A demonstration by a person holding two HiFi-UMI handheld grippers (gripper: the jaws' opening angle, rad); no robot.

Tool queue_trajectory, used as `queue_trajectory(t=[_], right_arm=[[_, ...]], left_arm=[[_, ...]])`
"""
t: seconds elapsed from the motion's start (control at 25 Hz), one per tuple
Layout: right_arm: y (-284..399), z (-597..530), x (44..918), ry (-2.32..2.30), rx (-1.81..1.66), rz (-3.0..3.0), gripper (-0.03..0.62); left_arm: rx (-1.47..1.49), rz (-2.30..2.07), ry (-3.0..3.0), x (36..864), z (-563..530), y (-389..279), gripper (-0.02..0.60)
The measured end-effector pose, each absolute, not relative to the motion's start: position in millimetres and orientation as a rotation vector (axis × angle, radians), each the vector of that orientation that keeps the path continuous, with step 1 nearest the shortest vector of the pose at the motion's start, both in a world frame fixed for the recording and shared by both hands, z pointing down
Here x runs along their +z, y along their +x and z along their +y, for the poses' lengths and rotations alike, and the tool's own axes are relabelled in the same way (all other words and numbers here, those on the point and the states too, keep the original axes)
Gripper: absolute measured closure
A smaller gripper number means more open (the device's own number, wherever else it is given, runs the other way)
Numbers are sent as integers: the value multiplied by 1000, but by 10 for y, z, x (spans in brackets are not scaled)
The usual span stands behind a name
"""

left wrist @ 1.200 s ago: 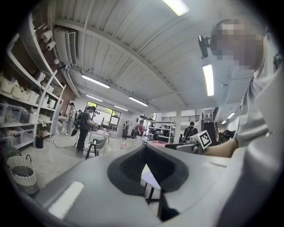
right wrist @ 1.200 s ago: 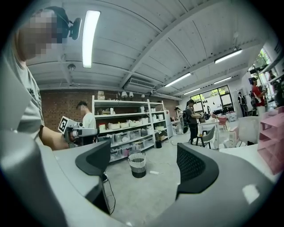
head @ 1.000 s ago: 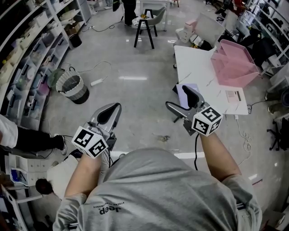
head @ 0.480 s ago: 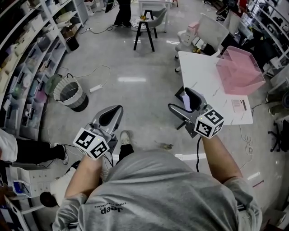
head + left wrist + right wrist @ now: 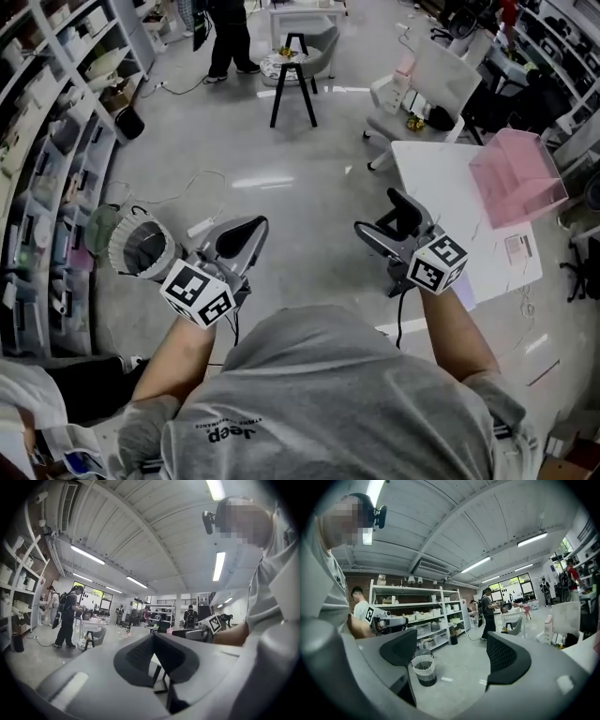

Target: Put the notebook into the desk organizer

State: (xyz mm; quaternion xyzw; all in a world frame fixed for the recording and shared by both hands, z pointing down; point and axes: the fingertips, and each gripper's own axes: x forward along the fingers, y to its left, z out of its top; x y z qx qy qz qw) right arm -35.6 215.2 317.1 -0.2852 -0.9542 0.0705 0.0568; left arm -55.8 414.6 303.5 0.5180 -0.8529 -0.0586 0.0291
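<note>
I noted the left tongs (image 5: 239, 234) pressed together and the right tongs (image 5: 382, 225) spread, both empty. The pink desk organizer (image 5: 517, 176) stood on the white worktop (image 5: 441, 178), right of the right tongs.

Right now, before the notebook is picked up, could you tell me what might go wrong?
1. The lilac notebook seems to lie at the white table's near edge, partly hidden by the right forearm; a blind reach could sweep it off.
2. A white power strip with its cable and a wastebasket sit on the floor near the person's path; tripping seems possible.
</note>
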Motion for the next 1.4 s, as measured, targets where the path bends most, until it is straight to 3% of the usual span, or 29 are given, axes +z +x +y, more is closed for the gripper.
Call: queue_trajectory(t=[0.28,0.76,1.2,1.4], right_arm=[[-1198,2150,3098,-801,207,-2912,152],[-2154,1427,3260,-958,232,-2834,154],[-2182,570,3245,-730,209,-2912,154],[-1423,-235,3345,-262,280,-2991,152]], left_arm=[[-195,-2571,1626,3139,4165,-1464,526],[-206,-2654,1417,3243,3559,-2227,526],[-113,-2518,1620,3275,2689,-2638,526],[-40,-2190,1992,3437,1618,-2411,526]])
